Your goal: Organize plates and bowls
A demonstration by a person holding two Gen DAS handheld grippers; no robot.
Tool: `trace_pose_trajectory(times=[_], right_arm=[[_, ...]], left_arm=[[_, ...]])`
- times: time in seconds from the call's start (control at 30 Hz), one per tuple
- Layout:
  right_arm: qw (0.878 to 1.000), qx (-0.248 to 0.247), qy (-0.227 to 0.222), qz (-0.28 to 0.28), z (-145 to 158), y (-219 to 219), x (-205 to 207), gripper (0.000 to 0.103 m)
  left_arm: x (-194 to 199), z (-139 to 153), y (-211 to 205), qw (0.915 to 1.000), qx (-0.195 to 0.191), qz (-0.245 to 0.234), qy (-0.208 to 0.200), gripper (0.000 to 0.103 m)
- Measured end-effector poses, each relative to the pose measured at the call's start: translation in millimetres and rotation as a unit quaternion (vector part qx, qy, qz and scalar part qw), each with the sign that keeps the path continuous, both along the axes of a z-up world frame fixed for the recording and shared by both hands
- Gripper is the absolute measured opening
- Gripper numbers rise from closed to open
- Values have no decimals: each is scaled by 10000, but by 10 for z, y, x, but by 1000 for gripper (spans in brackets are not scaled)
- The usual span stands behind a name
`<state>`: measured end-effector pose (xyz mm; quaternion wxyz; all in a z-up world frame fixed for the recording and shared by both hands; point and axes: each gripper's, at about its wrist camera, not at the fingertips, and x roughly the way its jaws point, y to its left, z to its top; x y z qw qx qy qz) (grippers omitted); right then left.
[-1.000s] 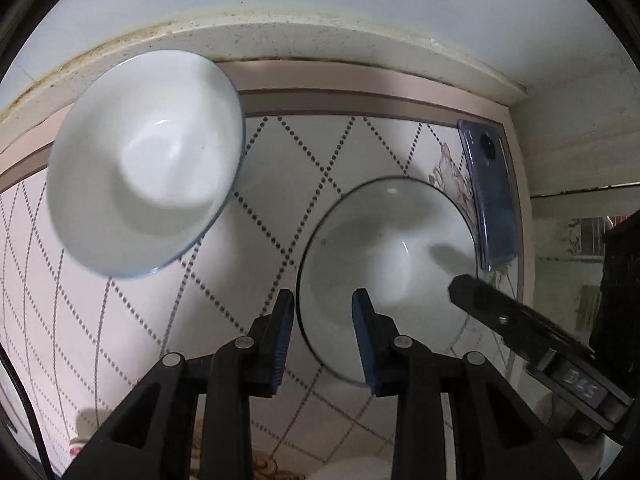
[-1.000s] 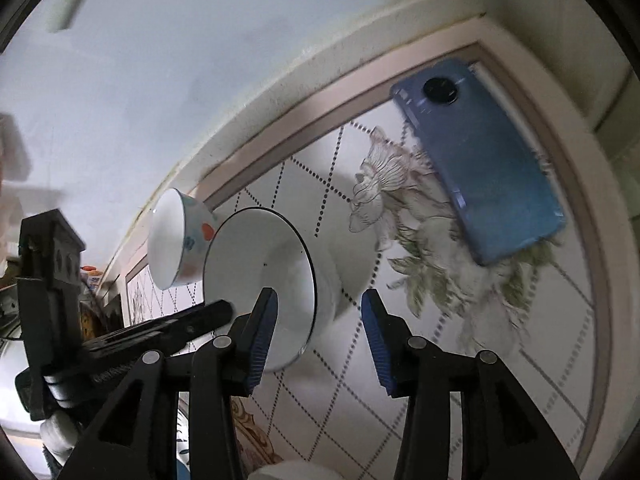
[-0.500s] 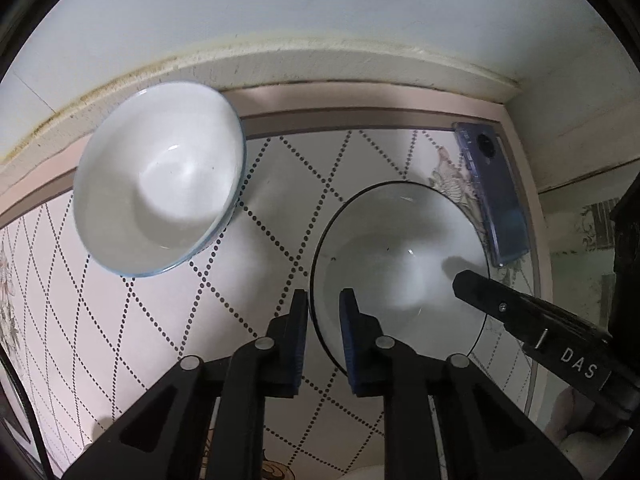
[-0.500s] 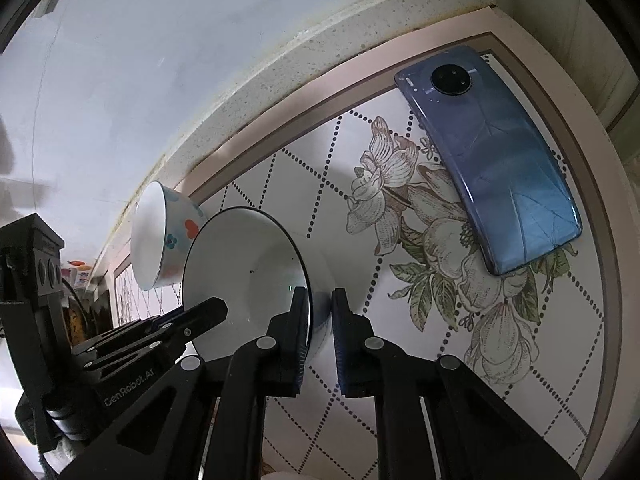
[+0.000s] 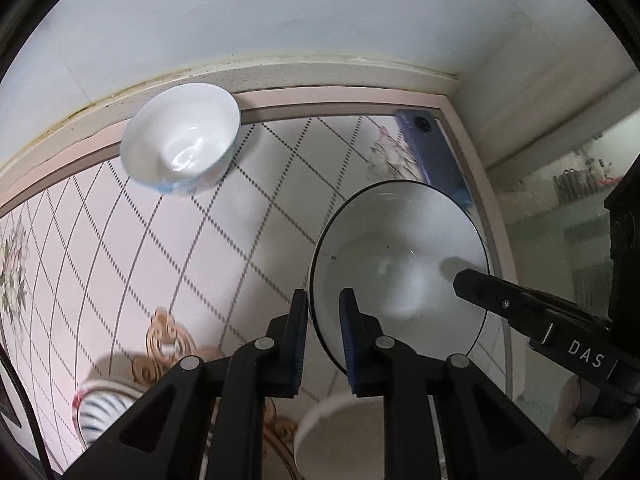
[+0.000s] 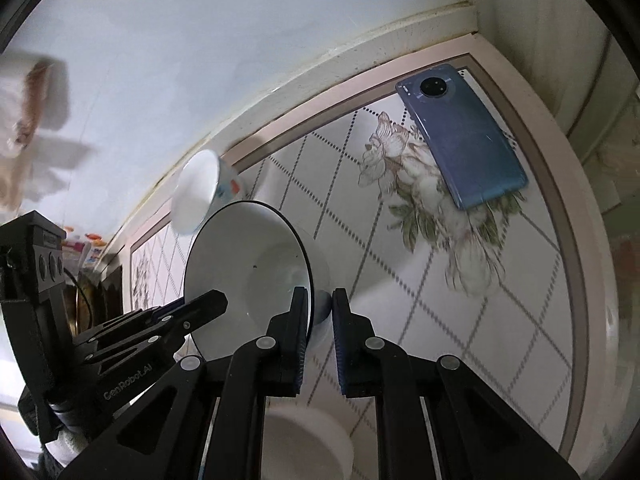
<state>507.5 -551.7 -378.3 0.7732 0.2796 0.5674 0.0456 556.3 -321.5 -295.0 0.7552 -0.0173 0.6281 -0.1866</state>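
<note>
A white bowl with a dark rim (image 5: 400,264) hangs above the tiled counter, held from both sides. My left gripper (image 5: 323,304) is shut on its near rim. My right gripper (image 6: 320,304) is shut on the opposite rim, and the same bowl (image 6: 248,264) shows there tilted. The right gripper's fingers (image 5: 480,284) reach in at the bowl's right side in the left wrist view. A second white bowl with a blue rim (image 5: 182,142) sits on the counter by the back wall, also in the right wrist view (image 6: 198,192).
A blue phone (image 6: 460,140) lies in the counter's back right corner (image 5: 434,148). A white cup-like vessel (image 5: 340,436) and a striped bowl (image 5: 100,412) sit below the grippers. The wall runs along the back and right.
Both grippers closed on the dark-rimmed bowl's rim about half a second ago. They have since lifted it and drawn back, so the counter and the other bowl look farther away.
</note>
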Motion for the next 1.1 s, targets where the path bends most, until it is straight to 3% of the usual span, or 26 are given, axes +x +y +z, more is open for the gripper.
trace_pose_trajectory(times=[0.37,0.73,1.1], right_arm=[[10000,35,-43,59,292,232,-848,14],[9988,239,412,114,-95,457,-1296,14],[9977,275,611,81,-366,502,-1363,14]], left_arm=[[-729,218,238,9995,-252,-169,114,14],[-1078,-85,336,9991,-5,-268,326,14],[-1111,-320,295,9985,173,-298,426,14]])
